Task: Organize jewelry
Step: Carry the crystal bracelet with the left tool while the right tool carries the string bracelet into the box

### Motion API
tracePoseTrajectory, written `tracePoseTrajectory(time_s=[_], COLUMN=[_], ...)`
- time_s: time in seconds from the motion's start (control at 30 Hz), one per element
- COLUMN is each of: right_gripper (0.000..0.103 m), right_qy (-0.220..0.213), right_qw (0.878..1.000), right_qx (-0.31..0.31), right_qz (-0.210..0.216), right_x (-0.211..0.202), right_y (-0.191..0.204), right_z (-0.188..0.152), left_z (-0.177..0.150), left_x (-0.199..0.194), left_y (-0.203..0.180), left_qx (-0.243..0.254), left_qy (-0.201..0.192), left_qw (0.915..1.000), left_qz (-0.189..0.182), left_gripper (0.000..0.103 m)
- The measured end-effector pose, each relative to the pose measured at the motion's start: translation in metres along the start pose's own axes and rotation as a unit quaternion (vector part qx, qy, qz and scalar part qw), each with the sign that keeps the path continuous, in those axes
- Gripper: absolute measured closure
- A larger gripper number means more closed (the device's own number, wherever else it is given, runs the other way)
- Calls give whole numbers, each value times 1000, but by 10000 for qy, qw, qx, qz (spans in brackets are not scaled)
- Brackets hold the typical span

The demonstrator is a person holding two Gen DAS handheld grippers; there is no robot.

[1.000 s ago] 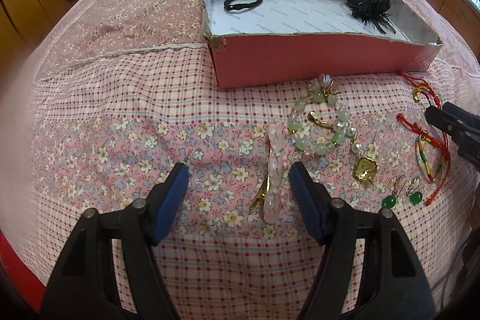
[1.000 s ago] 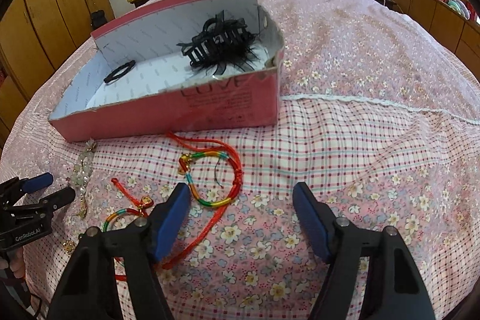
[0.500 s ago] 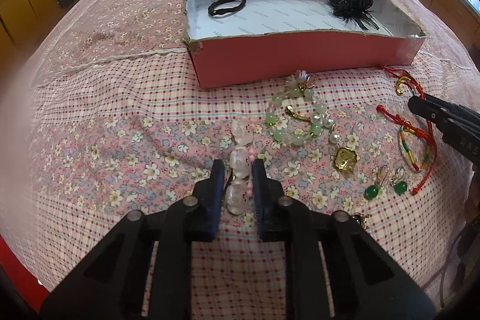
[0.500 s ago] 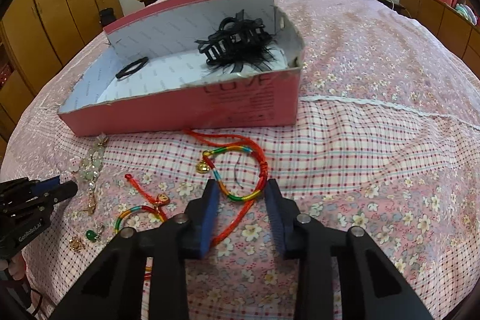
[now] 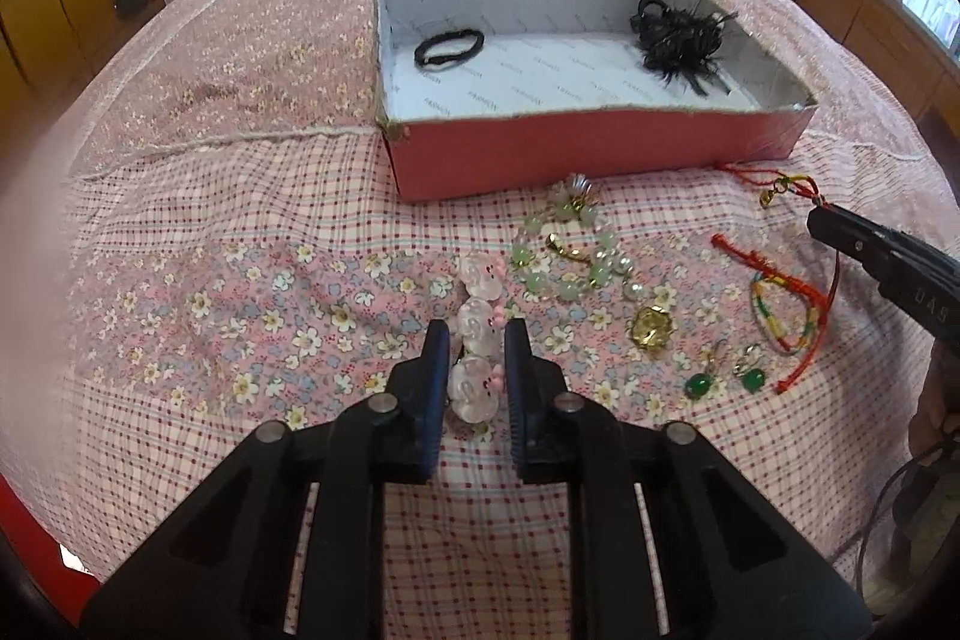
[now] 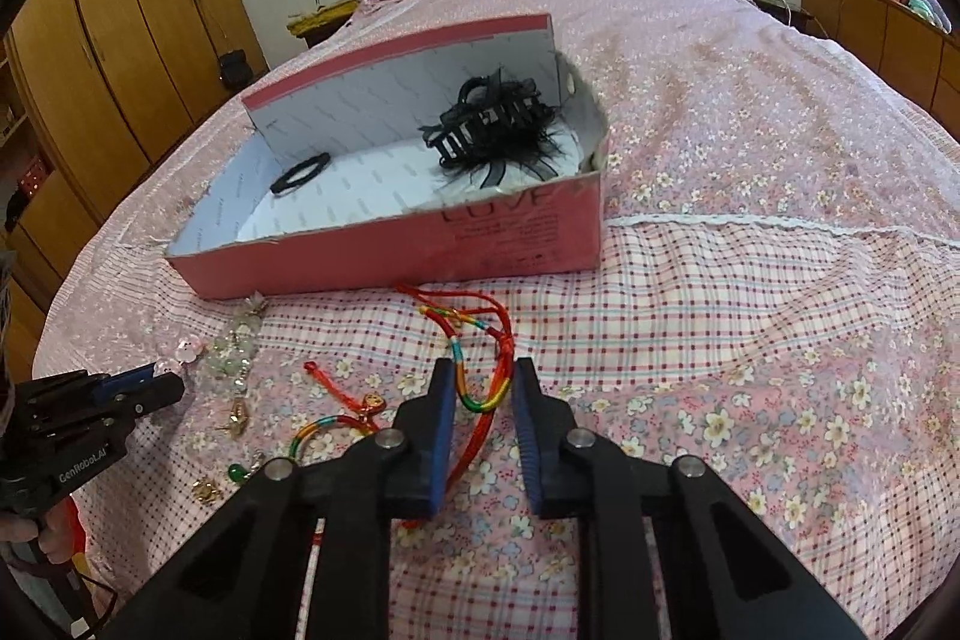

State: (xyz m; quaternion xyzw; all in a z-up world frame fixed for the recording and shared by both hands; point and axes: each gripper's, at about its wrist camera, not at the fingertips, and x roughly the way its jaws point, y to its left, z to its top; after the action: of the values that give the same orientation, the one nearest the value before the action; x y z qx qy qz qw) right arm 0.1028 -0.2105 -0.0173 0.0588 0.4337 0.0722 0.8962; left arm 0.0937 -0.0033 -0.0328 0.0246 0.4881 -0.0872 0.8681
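Left gripper clamped on clear pink bead bracelet, on bedspread before red box. Right gripper closed around red rainbow cord bracelet, near box front.

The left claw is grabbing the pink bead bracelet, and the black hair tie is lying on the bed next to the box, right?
Not quite. The left claw does grip the pink bead bracelet, but the black hair tie is not on the bed. It lies inside the box, on its white floor near the left end. The left wrist view shows this.
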Motion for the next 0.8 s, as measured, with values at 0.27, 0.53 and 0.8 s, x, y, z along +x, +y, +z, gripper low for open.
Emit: tracePoseTrajectory(time_s=[0.27, 0.53, 0.8], right_gripper=[83, 83, 83], right_qy=[-276, -522, -735], right_qw=[9996, 9985, 9968], right_qx=[-87, -161, -289], right_qz=[29, 66, 116], right_x=[-26, -46, -60], right_y=[4, 9, 15], right_z=[4, 9, 15], left_z=[2, 7, 20], left_x=[-28, -48, -65], left_y=[-2, 6, 8], left_qx=[-12, -15, -33], left_qy=[-279, -525, -748], left_qw=[9995, 9984, 9967], left_qz=[-126, -229, -304], left_gripper=[94, 95, 95])
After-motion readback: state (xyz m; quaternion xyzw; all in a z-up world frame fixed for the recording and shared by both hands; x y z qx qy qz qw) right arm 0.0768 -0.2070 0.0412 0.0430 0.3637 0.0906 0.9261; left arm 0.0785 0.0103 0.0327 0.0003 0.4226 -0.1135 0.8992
